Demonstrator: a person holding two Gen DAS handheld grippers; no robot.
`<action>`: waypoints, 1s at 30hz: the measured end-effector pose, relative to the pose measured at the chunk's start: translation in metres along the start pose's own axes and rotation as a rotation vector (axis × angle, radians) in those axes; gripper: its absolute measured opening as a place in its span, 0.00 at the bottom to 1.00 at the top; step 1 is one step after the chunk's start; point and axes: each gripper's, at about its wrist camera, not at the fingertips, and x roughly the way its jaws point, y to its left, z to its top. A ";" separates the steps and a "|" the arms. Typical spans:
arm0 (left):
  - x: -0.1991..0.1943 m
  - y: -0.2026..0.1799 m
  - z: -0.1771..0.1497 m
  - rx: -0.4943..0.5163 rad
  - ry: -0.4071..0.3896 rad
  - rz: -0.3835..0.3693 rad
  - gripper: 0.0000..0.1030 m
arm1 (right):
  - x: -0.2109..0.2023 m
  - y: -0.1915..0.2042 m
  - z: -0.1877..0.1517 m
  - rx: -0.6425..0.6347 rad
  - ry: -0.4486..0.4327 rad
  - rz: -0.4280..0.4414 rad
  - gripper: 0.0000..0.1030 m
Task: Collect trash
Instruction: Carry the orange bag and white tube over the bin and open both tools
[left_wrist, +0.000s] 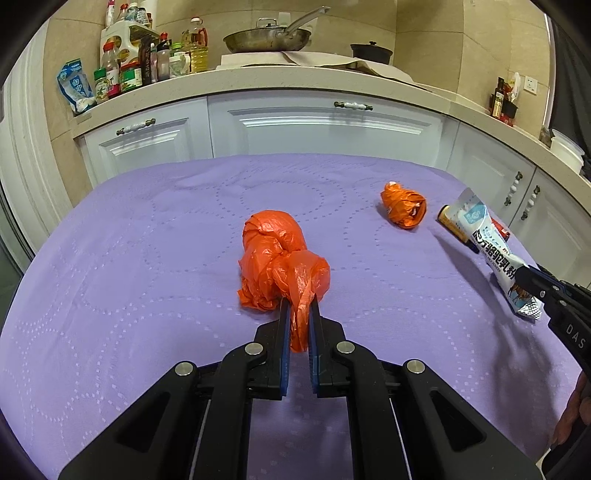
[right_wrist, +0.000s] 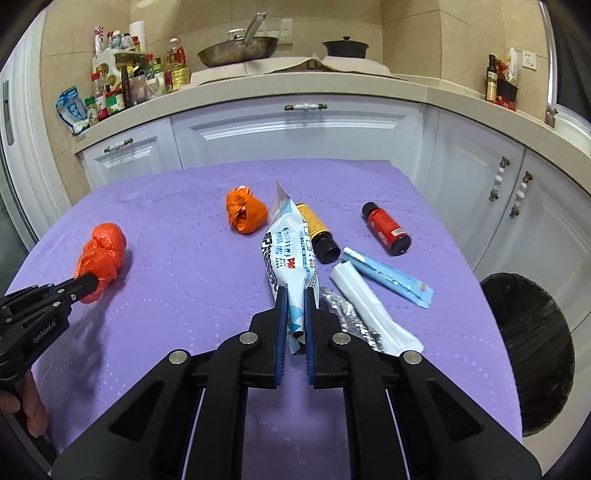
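Observation:
A crumpled orange plastic bag (left_wrist: 282, 258) lies mid-table on the purple cloth, and my left gripper (left_wrist: 298, 306) is shut on its twisted tail; the same bag (right_wrist: 101, 251) and gripper (right_wrist: 88, 282) show at the left of the right wrist view. My right gripper (right_wrist: 295, 293) is shut on the lower end of a white and blue milk-powder sachet (right_wrist: 286, 251), which sticks up and away from the jaws. From the left wrist view that sachet (left_wrist: 491, 247) and the right gripper (left_wrist: 524, 277) sit at the far right. A second orange bag ball (right_wrist: 245, 210) lies farther back.
On the cloth to the right lie a brown bottle (right_wrist: 319, 232), a red bottle (right_wrist: 388, 229), a light blue stick packet (right_wrist: 391, 277), a white packet (right_wrist: 365, 302) and crumpled foil (right_wrist: 347, 317). A black-lined bin (right_wrist: 532, 350) stands beyond the table's right edge. White cabinets and a cluttered counter (right_wrist: 295, 85) lie behind.

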 end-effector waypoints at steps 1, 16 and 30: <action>-0.002 -0.002 0.000 0.002 -0.004 -0.004 0.08 | -0.003 -0.001 0.000 0.001 -0.005 -0.003 0.08; -0.023 -0.052 -0.001 0.067 -0.039 -0.103 0.08 | -0.039 -0.046 -0.008 0.071 -0.054 -0.099 0.08; -0.043 -0.149 -0.001 0.204 -0.082 -0.269 0.08 | -0.075 -0.115 -0.029 0.181 -0.091 -0.220 0.08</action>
